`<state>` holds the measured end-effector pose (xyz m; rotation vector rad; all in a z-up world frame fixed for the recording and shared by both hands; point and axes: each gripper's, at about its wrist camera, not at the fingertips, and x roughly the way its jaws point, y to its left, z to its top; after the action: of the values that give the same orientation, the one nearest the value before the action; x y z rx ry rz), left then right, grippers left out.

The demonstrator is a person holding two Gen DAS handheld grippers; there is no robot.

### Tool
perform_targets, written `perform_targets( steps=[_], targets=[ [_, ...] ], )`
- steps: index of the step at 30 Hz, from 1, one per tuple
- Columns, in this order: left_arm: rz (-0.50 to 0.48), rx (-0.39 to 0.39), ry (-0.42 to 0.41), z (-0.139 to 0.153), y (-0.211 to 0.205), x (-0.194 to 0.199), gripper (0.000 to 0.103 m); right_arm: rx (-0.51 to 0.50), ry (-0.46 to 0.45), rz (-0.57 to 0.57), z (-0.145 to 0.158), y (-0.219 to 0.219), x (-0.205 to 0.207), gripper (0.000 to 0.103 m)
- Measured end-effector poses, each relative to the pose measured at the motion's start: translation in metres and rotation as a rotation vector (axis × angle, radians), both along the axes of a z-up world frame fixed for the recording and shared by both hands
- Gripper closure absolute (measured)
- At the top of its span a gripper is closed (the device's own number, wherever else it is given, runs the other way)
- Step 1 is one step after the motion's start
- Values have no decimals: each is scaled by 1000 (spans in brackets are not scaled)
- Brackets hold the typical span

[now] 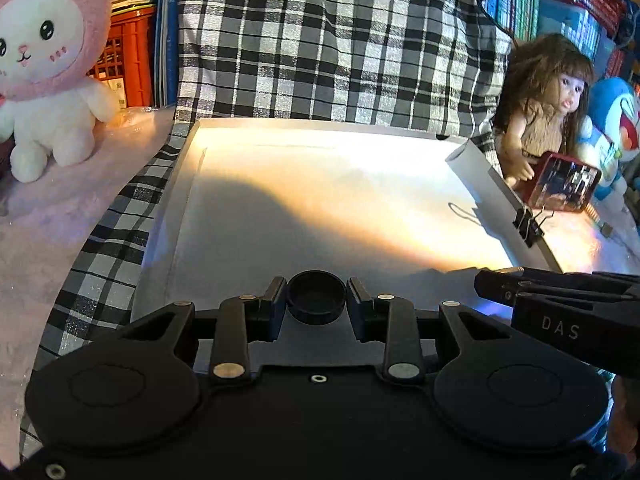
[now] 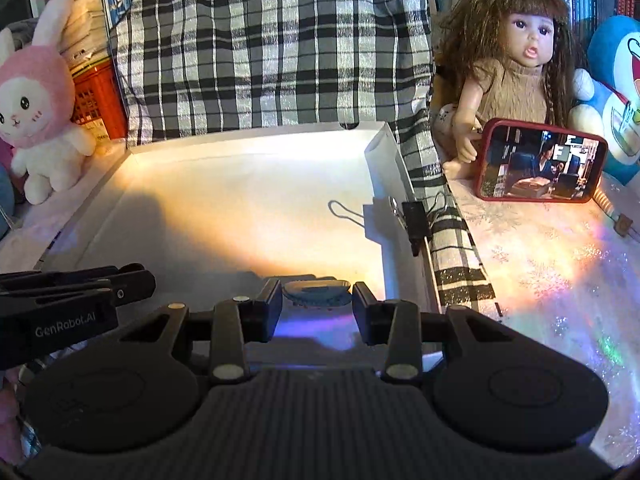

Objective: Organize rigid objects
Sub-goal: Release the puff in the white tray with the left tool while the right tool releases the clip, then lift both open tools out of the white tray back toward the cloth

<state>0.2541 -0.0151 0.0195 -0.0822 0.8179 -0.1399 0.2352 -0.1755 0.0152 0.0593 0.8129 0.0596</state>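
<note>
Here, each claw carries one small piece over the near edge of the white tray [image 1: 188, 168], presumably to set it down inside. The left claw [image 1: 316, 300] is clamped on a black round cap [image 1: 316, 297], its open side up, pads pressing both flanks so it stays level. The right claw [image 2: 317, 298] appears clamped on a flat bluish disc [image 2: 316, 293], though glare blurs that contact. A binder clip [image 2: 414, 220] pinches the tray's right wall.
</note>
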Motion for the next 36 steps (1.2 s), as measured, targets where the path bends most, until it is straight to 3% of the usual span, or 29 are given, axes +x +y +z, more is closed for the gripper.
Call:
perform_targets(
  steps=[17,21,25,27,32,36],
  targets=[
    [-4,59,-20,-6,-8,0,72,-40,-4,14,-15,7,-4,59],
    [2,55,-15,-4,-8,0,71,-43,-8,13,-15,7,-4,55],
    [7,-8,1,1,0,-1,59,-14,-20,23,-12,4,-7,43],
    [0,1,-11,4,1,-5,56,-3,-30,27,-10,3,-10,42],
    [-12,14,-65,18,2,-20,34,-24,-86,60,5,4,-23,33],
    [-27,-4,-121,31,6,-40,26,-50,-144,85,18,5,-40,25]
  ],
)
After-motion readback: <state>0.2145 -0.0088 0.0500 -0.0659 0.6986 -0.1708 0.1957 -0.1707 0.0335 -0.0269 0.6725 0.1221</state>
